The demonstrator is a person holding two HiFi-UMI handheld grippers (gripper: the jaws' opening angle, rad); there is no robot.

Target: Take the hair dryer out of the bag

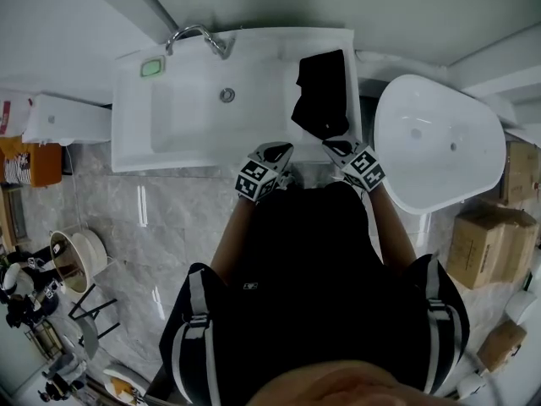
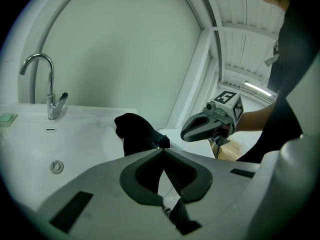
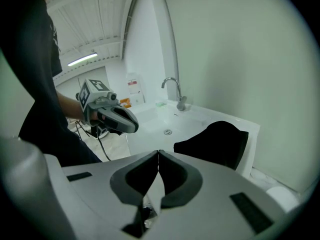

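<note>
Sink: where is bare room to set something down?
Bare: the basin floor from the drain to the left wall and front rim of the sink. Crowded: the right end, where the black bag lies, with left tongs and right tongs just before it. Green soap takes the back-left corner.

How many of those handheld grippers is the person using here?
2. The left gripper and the right gripper hover side by side, both shut, just short of the black bag on the right rim of the sink.
</note>
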